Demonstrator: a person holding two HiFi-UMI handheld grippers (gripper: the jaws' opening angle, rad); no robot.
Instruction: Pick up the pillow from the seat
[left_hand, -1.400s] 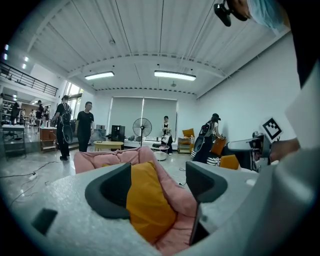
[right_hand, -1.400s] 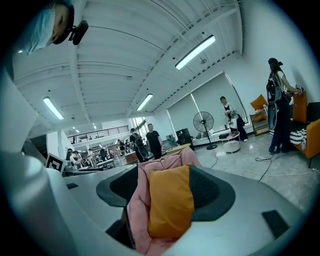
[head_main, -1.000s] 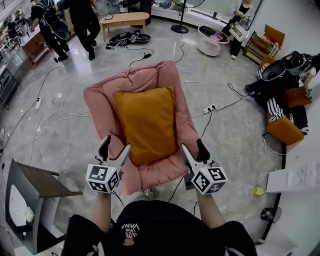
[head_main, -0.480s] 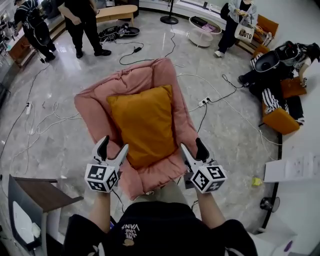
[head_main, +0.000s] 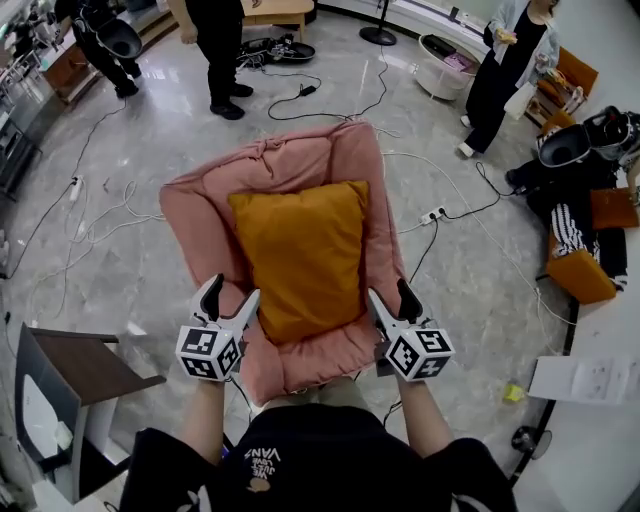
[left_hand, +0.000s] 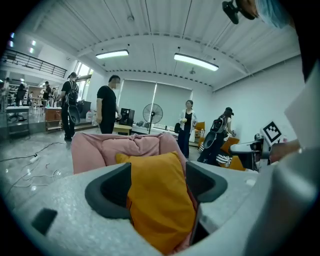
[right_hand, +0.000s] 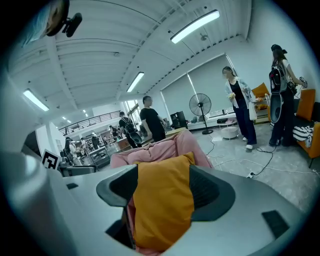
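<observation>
Head view showed the left gripper and right gripper wide open, empty, near the pillow – ungrasped on the seat – whole lift left.

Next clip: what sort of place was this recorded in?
Probably an open indoor lab or studio hall, not a home: power cables trail across the polished floor, several people stand about, and the pink seat with its orange pillow sits alone mid-floor.
</observation>
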